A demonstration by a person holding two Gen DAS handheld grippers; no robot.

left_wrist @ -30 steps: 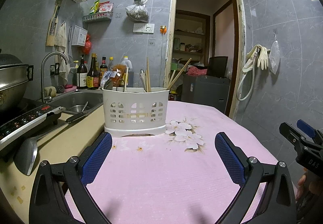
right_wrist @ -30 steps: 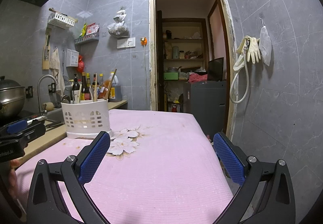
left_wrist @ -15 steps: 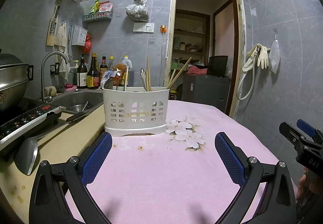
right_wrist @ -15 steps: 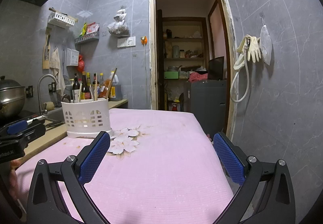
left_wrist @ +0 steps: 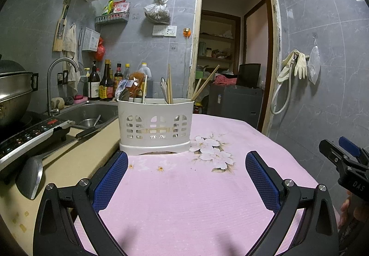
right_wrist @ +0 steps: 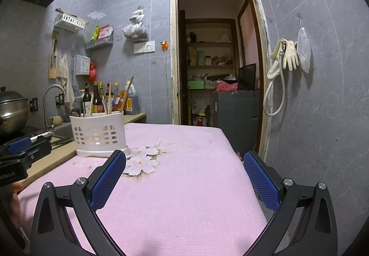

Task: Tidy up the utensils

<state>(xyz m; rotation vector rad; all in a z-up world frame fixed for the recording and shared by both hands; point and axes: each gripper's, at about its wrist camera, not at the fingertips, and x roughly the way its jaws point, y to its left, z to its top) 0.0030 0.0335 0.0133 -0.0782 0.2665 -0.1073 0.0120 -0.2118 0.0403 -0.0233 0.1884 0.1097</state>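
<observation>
Standing upright at the far left edge of the pink cloth [left_wrist: 184, 198], the white caddy [left_wrist: 155, 127] is the landmark here. It holds chopsticks [left_wrist: 170, 85], spoons [left_wrist: 124, 94] & a few other handles, all poking above its rim; which compartment each sits in can't be told. A white flower print [left_wrist: 211, 152] lies on the cloth just right of the caddy base. Left tongs [left_wrist: 186, 161] hover low over the cloth, near side of the caddy, spread wide w/ nothing between the blue pads [left_wrist: 110, 182]. Right tongs [right_wrist: 184, 160] are likewise released & empty, further right of the caddy, well apart from it; in the left wrist view they show only as a black clamp at the right border. Left of the caddy, off the cloth, the desk [left_wrist: 69, 163] carries a ladle [left_wrist: 30, 177] and a cooktop [left_wrist: 27, 136]. Behind-left of the caddy: sink [left_wrist: 92, 113], tap [left_wrist: 57, 71], sauce bottles [left_wrist: 106, 83]. Behind-right of it, an open doorway [left_wrist: 233, 48].
</observation>
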